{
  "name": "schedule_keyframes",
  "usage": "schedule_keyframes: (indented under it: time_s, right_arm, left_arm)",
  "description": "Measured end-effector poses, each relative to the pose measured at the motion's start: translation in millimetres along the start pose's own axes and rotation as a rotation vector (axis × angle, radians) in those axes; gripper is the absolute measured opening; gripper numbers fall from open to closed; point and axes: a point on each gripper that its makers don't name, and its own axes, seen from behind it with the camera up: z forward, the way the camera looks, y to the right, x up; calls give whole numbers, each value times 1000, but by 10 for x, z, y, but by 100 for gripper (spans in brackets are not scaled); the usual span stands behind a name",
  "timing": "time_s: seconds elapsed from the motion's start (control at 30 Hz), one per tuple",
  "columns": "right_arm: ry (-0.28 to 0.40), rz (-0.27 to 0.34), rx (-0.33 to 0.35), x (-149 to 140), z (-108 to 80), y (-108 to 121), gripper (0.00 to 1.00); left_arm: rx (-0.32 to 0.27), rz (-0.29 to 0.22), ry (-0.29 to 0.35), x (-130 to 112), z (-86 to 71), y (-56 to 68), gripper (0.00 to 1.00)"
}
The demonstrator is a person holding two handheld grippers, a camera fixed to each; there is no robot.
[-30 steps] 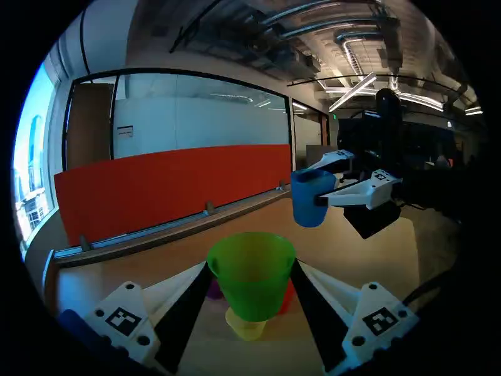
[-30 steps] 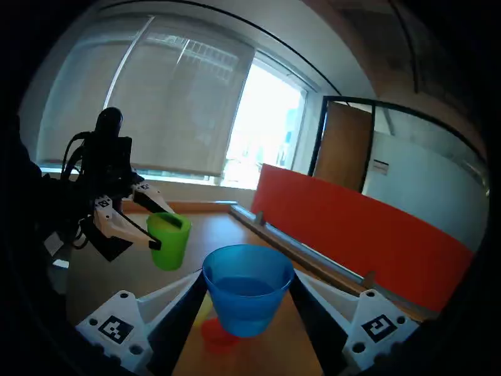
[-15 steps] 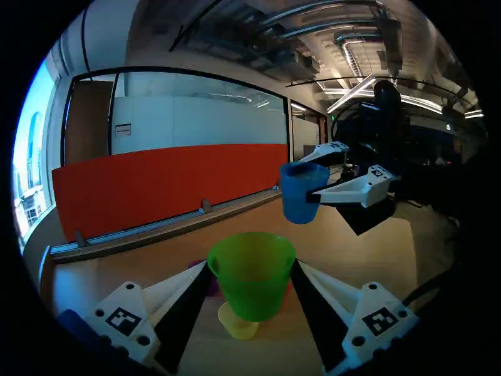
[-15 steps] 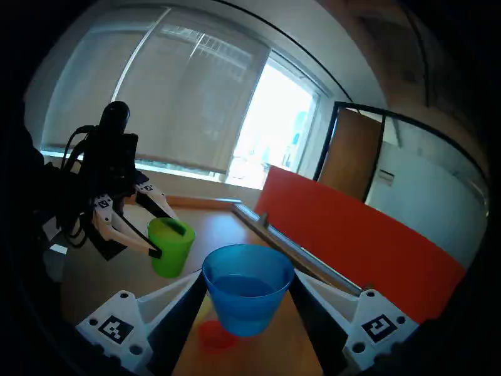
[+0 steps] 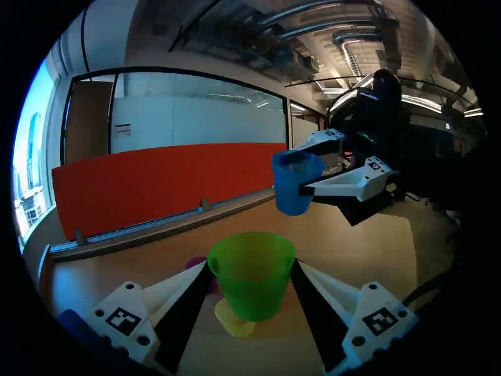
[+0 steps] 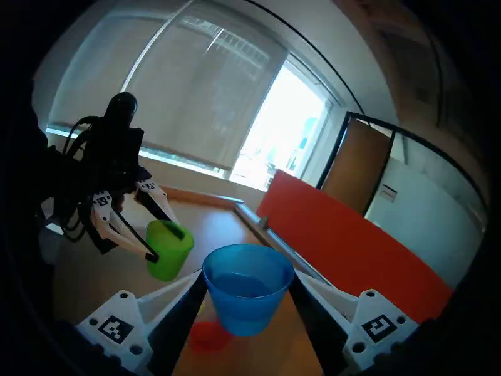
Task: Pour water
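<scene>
In the left gripper view my left gripper (image 5: 250,282) is shut on a green cup (image 5: 252,274), held upright above the wooden table (image 5: 351,244). Up and to the right of it hangs a blue cup (image 5: 293,182), held by my right gripper (image 5: 302,185) and leaning a little. In the right gripper view my right gripper (image 6: 248,294) is shut on the blue cup (image 6: 248,296), and water shows inside it. Farther off at the left, the left gripper (image 6: 164,246) holds the green cup (image 6: 166,249).
Small cups stand on the table below: a yellow one (image 5: 230,318) and a purple one (image 5: 199,264) in the left gripper view, a red one (image 6: 208,336) in the right gripper view. An orange partition (image 5: 156,182) with a metal rail runs along the table's far edge.
The blue cup has risen and drifted left, closer over the green cup, and tilted slightly. The green cup has stayed almost still.
</scene>
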Motion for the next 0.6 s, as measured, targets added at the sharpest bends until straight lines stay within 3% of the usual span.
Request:
schedule_keyframes:
  time_s: [0.6]
  right_arm:
    - [0, -98, 5, 136, 104, 6, 91]
  left_arm:
    - [-15, 3, 3, -79, 3, 152, 87]
